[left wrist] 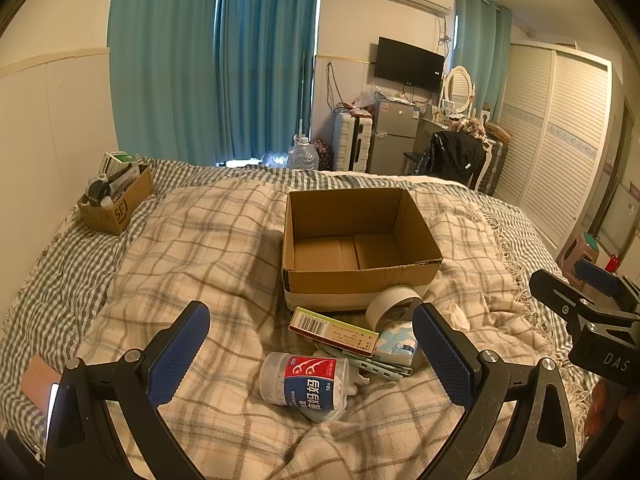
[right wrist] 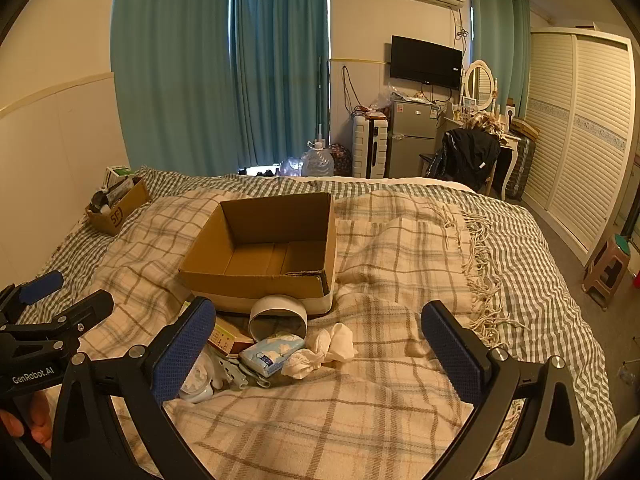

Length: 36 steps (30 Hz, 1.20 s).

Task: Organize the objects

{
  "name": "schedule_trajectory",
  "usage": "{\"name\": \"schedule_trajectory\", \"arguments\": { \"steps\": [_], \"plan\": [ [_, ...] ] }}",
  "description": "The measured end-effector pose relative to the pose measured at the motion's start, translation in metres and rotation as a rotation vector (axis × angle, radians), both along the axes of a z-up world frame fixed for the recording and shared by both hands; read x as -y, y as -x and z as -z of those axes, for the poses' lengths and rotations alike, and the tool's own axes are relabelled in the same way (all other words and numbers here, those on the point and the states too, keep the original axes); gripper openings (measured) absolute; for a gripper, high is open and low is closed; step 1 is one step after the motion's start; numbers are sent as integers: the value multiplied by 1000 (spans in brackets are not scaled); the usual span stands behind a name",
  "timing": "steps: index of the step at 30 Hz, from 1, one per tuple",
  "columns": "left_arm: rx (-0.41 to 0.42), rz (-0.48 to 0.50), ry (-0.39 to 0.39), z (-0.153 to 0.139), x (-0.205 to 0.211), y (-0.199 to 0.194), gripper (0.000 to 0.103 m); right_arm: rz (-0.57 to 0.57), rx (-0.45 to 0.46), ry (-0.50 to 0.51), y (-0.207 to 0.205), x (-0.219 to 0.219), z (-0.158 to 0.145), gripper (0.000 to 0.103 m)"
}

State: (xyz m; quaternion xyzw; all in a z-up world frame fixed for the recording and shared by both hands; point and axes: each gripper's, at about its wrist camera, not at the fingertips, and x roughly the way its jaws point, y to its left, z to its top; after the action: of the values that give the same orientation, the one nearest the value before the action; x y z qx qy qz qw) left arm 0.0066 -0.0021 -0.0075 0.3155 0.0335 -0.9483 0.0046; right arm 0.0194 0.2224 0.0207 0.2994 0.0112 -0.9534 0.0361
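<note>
An empty open cardboard box (left wrist: 360,240) sits on the plaid blanket; it also shows in the right wrist view (right wrist: 264,248). In front of it lies a pile: a clear floss-pick jar with a red-blue label (left wrist: 306,384), a flat yellow-red carton (left wrist: 334,330), a roll of tape (left wrist: 390,304), a blue tissue pack (left wrist: 398,346) and a grey-green hinged strip (left wrist: 376,366). The right wrist view shows the tape roll (right wrist: 278,314), tissue pack (right wrist: 272,352) and crumpled white tissue (right wrist: 320,350). My left gripper (left wrist: 310,354) is open above the jar. My right gripper (right wrist: 318,350) is open above the crumpled tissue.
A smaller cardboard box (left wrist: 116,204) full of items stands at the bed's far left by the wall. A phone (left wrist: 52,396) lies at the left edge. Beyond the bed are curtains, a suitcase, a fridge (left wrist: 394,136) and a wardrobe. A stool (right wrist: 606,268) stands right of the bed.
</note>
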Motion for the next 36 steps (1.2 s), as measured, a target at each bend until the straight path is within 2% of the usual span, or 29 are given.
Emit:
{"name": "schedule_trajectory", "arguments": {
  "steps": [28, 36],
  "plan": [
    [20, -10, 15, -1, 0, 5, 103, -8, -5, -20, -3, 3, -3, 103],
    [47, -14, 6, 8, 1, 11, 103, -16, 10, -21, 1, 3, 3, 103]
  ]
}}
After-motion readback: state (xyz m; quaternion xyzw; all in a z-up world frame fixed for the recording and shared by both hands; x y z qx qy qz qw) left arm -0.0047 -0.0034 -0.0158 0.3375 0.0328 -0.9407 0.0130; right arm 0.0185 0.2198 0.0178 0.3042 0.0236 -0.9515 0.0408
